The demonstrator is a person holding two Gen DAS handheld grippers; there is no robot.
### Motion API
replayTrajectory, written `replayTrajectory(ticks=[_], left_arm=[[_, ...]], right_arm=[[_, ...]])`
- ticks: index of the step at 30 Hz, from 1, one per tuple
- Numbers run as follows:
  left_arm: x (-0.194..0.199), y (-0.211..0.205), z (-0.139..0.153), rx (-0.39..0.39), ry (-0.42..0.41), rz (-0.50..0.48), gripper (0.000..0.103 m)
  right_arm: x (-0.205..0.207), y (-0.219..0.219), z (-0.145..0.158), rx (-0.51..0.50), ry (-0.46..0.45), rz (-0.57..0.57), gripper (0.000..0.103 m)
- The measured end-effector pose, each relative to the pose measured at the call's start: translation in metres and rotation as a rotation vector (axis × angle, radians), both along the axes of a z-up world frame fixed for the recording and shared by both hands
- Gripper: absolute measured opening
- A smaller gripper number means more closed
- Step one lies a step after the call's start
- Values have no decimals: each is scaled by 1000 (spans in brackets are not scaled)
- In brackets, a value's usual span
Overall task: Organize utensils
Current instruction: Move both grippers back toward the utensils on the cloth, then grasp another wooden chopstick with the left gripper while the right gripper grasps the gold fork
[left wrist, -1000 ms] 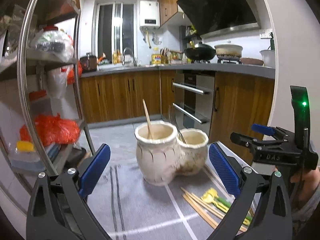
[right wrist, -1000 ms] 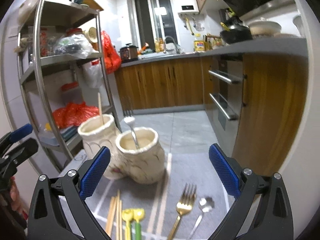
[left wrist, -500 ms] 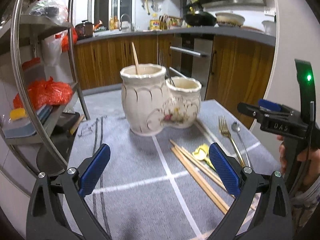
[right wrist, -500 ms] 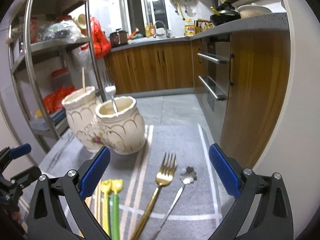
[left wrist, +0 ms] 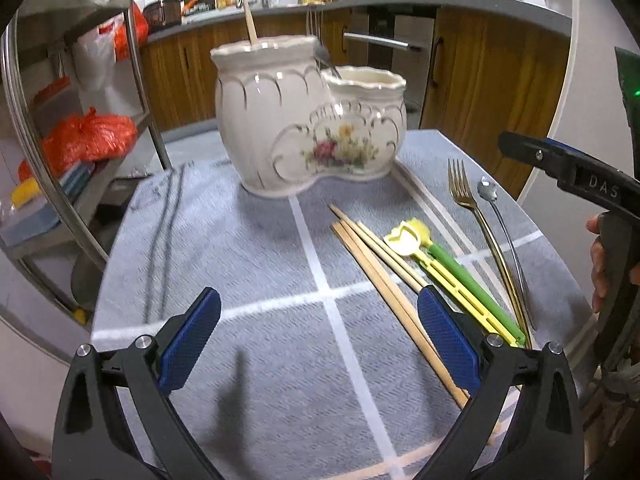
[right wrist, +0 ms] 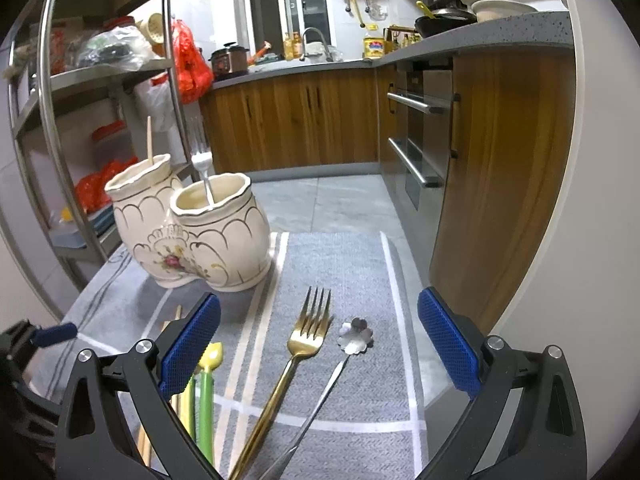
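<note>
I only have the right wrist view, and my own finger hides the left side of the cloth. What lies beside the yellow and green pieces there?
Observer: Loose wooden chopsticks lie on the cloth, just left of the yellow utensil, pointing toward the ceramic holder.
Operator: Is the left gripper holding anything?
Observer: No. The left gripper is open and empty, hovering over the cloth near the chopsticks.

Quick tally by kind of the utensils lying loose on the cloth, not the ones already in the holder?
Wooden chopsticks: 3 visible
Gold fork: 1
Silver flower-head spoon: 1
Yellow plastic utensil: 1
Green-handled plastic utensil: 1
Total: 7 on the grey cloth
</note>
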State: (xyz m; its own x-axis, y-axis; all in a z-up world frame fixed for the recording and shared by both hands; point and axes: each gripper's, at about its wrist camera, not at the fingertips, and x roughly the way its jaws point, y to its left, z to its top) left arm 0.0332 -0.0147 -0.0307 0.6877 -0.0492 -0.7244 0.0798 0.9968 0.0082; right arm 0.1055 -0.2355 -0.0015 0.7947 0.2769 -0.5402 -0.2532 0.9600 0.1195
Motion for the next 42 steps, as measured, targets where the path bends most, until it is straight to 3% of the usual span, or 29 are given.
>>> replayTrajectory(ticks=[9, 19, 26, 34, 36, 37, 42], left_arm=[[1, -17, -17, 35, 77, 2, 89], [4, -23, -17, 61, 97, 45, 89], [8, -26, -15, 75, 92, 77, 83], [12, -35, -14, 55, 107, 69, 43], [12, -39, -13, 55, 107, 36, 17], [13, -40, -13, 58, 115, 8, 10], [13, -34, -13, 66, 120, -53, 7]], right_arm=[[2, 2, -2, -4, 2, 5, 98], [0, 3, -1, 5, -4, 7, 98], [-2, 0, 2, 11, -4, 5, 98], [-3, -1, 2, 10, -5, 6, 98], [-3, -1, 2, 11, -4, 5, 98], [-3, -2, 3, 11, -3, 3, 98], [-2, -9, 3, -4, 9, 13, 98]])
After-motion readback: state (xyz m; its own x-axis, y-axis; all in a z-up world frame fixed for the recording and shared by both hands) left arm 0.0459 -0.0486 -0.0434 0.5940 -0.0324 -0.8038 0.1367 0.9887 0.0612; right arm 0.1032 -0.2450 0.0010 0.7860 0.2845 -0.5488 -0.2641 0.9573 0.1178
